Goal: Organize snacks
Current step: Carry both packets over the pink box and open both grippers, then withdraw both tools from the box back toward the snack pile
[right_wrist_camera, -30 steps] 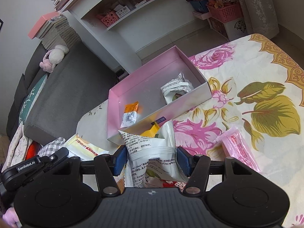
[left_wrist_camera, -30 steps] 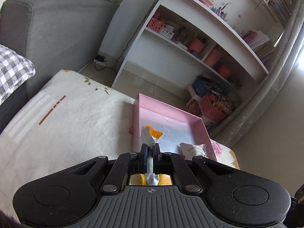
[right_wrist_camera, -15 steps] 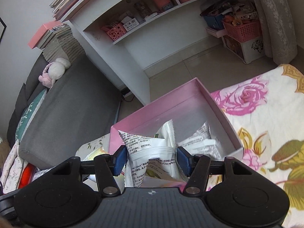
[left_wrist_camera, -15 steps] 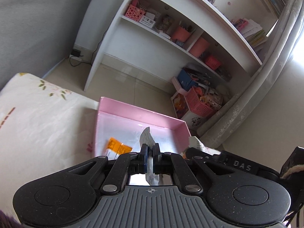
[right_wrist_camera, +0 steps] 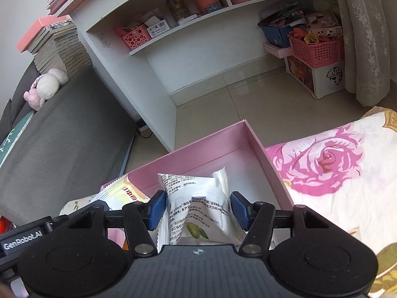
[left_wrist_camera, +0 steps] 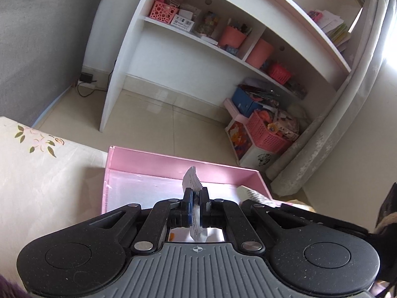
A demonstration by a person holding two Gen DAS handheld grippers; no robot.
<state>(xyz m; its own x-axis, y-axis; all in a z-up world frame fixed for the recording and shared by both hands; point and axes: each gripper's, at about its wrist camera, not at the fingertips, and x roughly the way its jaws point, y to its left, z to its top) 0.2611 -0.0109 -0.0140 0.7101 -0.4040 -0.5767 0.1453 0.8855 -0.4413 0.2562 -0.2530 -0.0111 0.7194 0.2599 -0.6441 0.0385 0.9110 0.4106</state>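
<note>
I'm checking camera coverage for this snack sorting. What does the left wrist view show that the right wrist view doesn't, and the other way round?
Only the left wrist view shows the left claw shut on the thin edge of a white packet, and the plain cream cloth left of the box.

Only the right wrist view shows the right claw clamped on a puffy white snack bag, the pink rose print on the cloth, a stack of books and a plush toy.

Both show the pink box, the white shelving and the grey sofa.

Pink box (right_wrist_camera: 260,146), white printed snack packet (right_wrist_camera: 196,198), cream cloth with pink rose print (right_wrist_camera: 330,159), grey sofa (right_wrist_camera: 62,134), white shelf (right_wrist_camera: 153,84).
</note>
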